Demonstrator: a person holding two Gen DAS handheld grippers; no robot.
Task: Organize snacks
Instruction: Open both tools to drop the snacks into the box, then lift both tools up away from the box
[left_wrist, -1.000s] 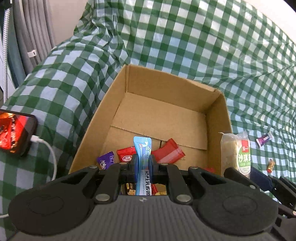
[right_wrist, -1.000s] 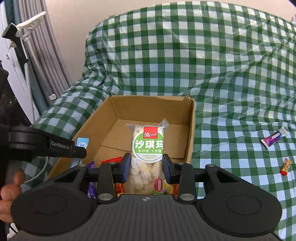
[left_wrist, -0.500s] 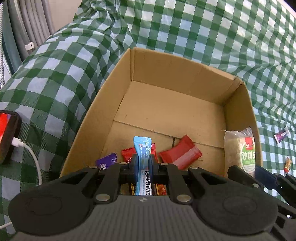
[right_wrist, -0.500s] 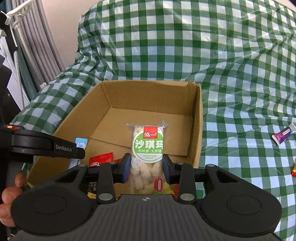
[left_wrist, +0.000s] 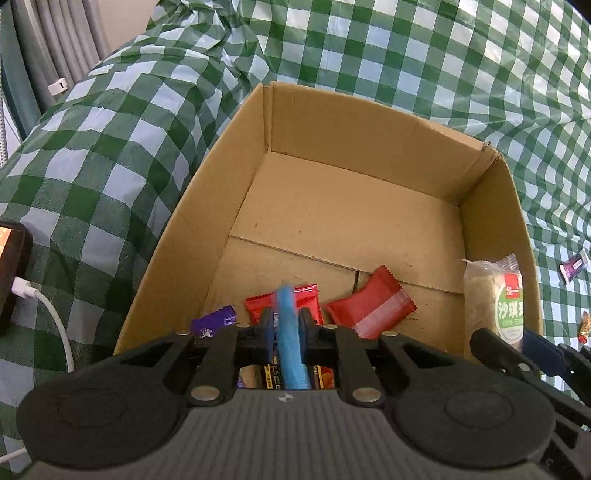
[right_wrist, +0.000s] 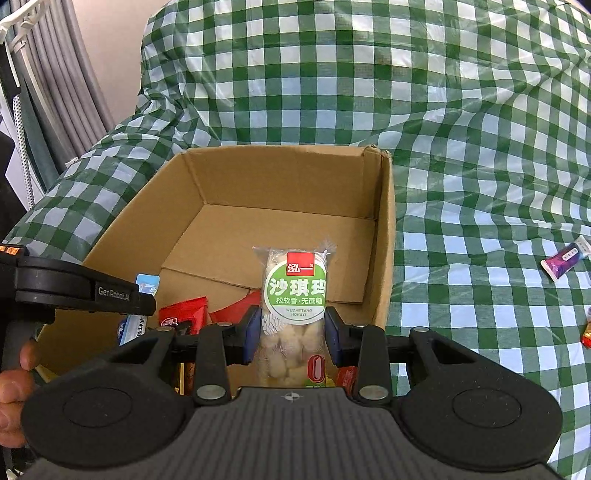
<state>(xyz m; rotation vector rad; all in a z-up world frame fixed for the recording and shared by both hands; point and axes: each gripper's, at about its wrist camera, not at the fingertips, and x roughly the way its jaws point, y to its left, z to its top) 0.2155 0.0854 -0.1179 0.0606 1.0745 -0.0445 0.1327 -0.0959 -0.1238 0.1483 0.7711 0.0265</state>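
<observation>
An open cardboard box (left_wrist: 369, 122) sits on a green-and-white checked cloth (left_wrist: 110, 147), its near end holding two red snack packets (left_wrist: 369, 308), a purple candy (left_wrist: 214, 321) and other wrappers half hidden under the tool. The left gripper (left_wrist: 286, 328) hangs above that end; its blue pads stand apart from a blurred blue stick packet (left_wrist: 290, 332) between them, though contact cannot be judged through the blur. The right gripper (right_wrist: 291, 332) is clamped around a clear bag of sachima with a green label (right_wrist: 295, 295), held upright over the box's right side. A purple wrapped candy (right_wrist: 563, 258) and an orange one (right_wrist: 587, 338) lie on the cloth, well apart from the box.
</observation>
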